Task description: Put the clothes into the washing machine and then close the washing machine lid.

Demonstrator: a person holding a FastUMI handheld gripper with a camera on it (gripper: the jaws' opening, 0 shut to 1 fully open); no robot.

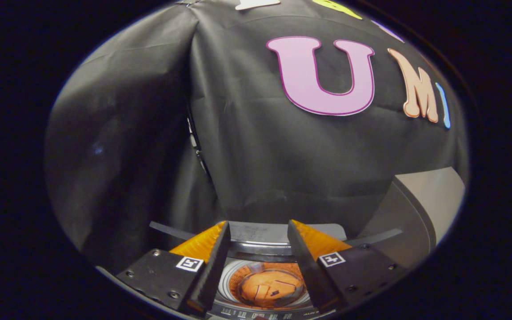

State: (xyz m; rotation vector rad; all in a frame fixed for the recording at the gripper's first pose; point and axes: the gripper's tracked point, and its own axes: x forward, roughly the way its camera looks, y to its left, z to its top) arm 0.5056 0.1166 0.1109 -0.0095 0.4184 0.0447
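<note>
My gripper (258,224) is open, with nothing held between its fingers. Below and between the fingers lies the top of the washing machine (260,234), seen from above. Its round drum opening (268,288) has a pale ring around it and an orange-tinted inside. I cannot tell whether that orange shape is cloth or a reflection. To the right of the fingers a grey curved panel (420,209) stands up; it looks like the machine's raised lid. No garment is clearly visible.
The black cloth wall (247,146) hangs close behind the machine, with a fold or seam running down it left of centre. A control strip (256,314) lies along the machine's near edge.
</note>
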